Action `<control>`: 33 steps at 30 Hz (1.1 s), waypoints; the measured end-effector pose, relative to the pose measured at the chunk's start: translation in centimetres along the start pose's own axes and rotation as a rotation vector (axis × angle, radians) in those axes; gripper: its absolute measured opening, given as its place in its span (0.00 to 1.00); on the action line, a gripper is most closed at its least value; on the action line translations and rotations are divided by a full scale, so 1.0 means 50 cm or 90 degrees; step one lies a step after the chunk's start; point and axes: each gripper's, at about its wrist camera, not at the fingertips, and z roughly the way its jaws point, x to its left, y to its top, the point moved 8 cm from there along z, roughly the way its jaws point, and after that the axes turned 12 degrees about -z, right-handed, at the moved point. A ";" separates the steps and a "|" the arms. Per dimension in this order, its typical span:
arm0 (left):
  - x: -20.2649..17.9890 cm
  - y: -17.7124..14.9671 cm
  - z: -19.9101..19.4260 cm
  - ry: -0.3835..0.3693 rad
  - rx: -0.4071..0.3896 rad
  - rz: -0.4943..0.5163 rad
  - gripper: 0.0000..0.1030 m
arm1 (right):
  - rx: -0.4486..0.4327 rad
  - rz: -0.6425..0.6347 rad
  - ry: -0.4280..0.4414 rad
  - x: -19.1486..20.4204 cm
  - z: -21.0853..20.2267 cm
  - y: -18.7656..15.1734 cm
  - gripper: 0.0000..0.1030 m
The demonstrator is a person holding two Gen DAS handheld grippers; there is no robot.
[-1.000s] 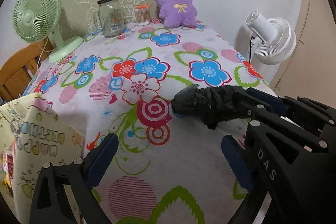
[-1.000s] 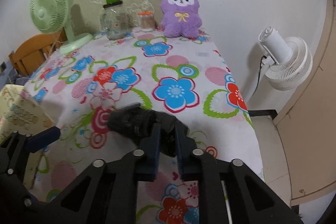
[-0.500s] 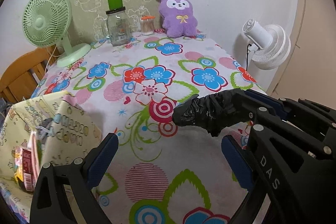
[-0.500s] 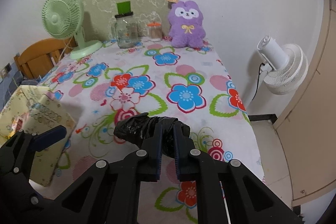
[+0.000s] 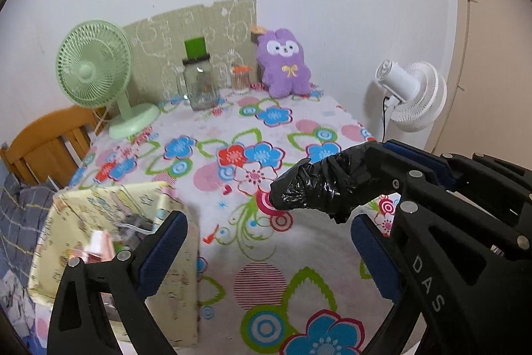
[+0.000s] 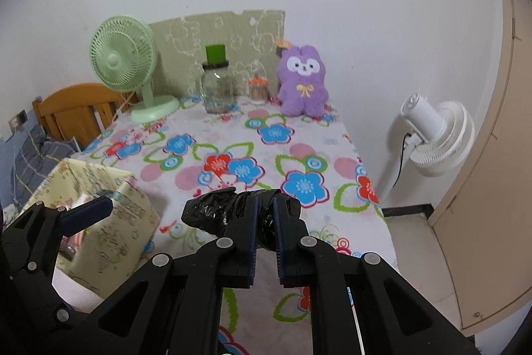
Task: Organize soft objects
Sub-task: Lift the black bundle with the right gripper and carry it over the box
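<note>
The right gripper (image 6: 266,218) is clamped on a crumpled black plastic bag (image 6: 216,213), rolled into a short bundle. Its two blue-padded fingers (image 6: 251,242) pinch the bundle near one end, and the rest sticks out to the left of them, held in the air above the flowered tablecloth (image 6: 299,152). In the left wrist view the same bag (image 5: 322,185) pokes in from the right, above and ahead of the left gripper (image 5: 266,242), touching neither of its fingers. That gripper's jaws stand wide apart with nothing between them.

The letters "DAS" are moulded on the left gripper's right-hand finger (image 5: 429,285). The printed writing on the yellow box (image 5: 99,208) is too blurred to read.

The yellow box sits open at the table's near left edge, with pinkish packets inside that cannot be made out clearly. At the far end of the table a clear glass jar (image 6: 218,88) stands with a green block on its lid, beside a small orange-capped container (image 6: 258,90) of thin sticks and a purple plush toy (image 6: 302,82).
</note>
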 end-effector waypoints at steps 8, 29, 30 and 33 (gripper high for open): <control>0.032 0.029 -0.073 0.004 -0.041 0.003 0.97 | -0.036 -0.012 0.000 0.037 -0.063 0.041 0.11; 0.158 0.069 -0.182 0.034 -0.109 -0.025 0.99 | -0.105 -0.052 0.068 0.182 -0.143 0.133 0.11; 0.165 0.068 -0.183 0.036 -0.109 -0.027 0.99 | -0.104 -0.054 0.072 0.190 -0.141 0.135 0.11; 0.188 0.067 -0.181 0.041 -0.105 -0.037 0.99 | -0.101 -0.061 0.082 0.209 -0.135 0.138 0.11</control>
